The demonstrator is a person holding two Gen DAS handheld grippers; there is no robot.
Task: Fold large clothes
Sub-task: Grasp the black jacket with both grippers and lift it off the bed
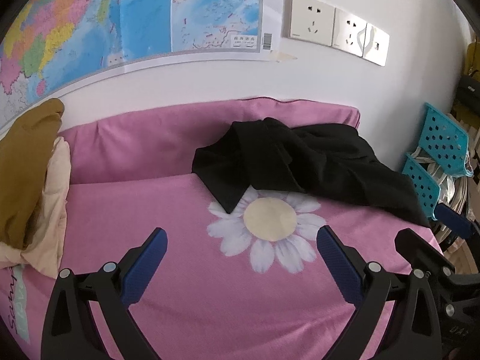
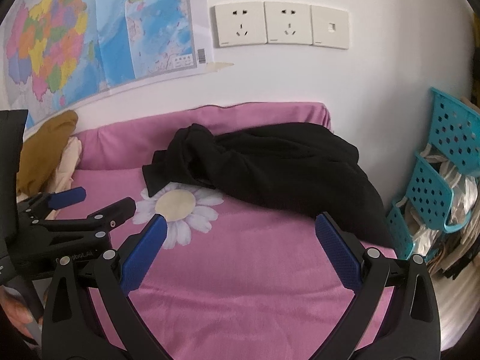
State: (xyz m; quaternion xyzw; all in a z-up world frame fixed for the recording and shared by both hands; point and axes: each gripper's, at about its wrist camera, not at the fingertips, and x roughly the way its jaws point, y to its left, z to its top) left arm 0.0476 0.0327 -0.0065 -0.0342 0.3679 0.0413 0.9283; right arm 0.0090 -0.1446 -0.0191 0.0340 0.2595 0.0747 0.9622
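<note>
A crumpled black garment [image 1: 303, 165] lies in a heap on the pink bed cover [image 1: 180, 204], toward the back right, with one end over a printed daisy [image 1: 270, 219]. It also shows in the right wrist view [image 2: 279, 168]. My left gripper [image 1: 241, 237] is open and empty, held above the cover in front of the garment. My right gripper [image 2: 240, 225] is open and empty, just short of the garment's near edge. The left gripper shows at the left of the right wrist view [image 2: 102, 198], and the right gripper's fingers [image 1: 453, 222] show at the right of the left wrist view.
A mustard and cream pile of fabric [image 1: 27, 177] lies at the bed's left. A turquoise perforated rack [image 2: 438, 168] with bags stands at the right edge. A map [image 1: 120, 15] and wall sockets [image 1: 336, 27] are on the wall behind.
</note>
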